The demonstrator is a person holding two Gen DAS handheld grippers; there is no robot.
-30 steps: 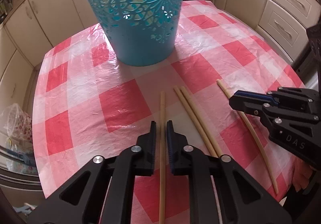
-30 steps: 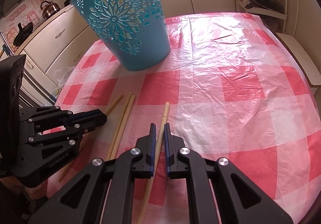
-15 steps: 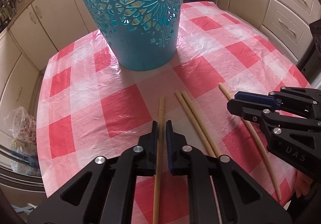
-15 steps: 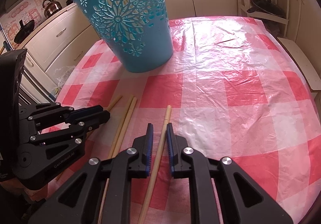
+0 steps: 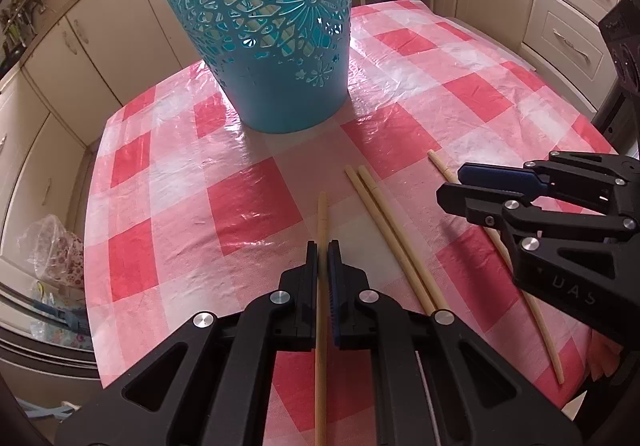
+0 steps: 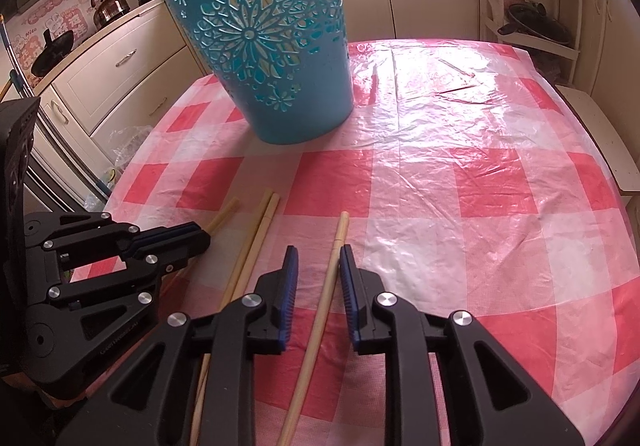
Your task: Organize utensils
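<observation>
A light wooden chopstick (image 5: 322,218) sticks out between the pads of my left gripper (image 5: 323,248), which is shut on it. A second chopstick (image 6: 335,258) lies on the checked cloth between the opening jaws of my right gripper (image 6: 318,252), with a gap on each side of it. A pair of chopsticks (image 5: 380,222) lies side by side between the two grippers. The blue cut-out basket (image 5: 280,66) stands upright behind them, with sticks showing through its holes. In the right wrist view the left gripper (image 6: 206,237) is at the left, its chopstick (image 6: 227,209) poking past the tips.
A red-and-white checked plastic cloth (image 6: 460,182) covers the table. Its near edge (image 5: 576,390) drops off close behind the grippers. Cream cabinets (image 5: 100,38) surround the table. A plastic bag (image 5: 52,246) sits low on the left.
My left jaws have closed onto their chopstick. My right jaws, shut on the other chopstick before, have spread and let go of it. Both views show more of the basket's rim.
</observation>
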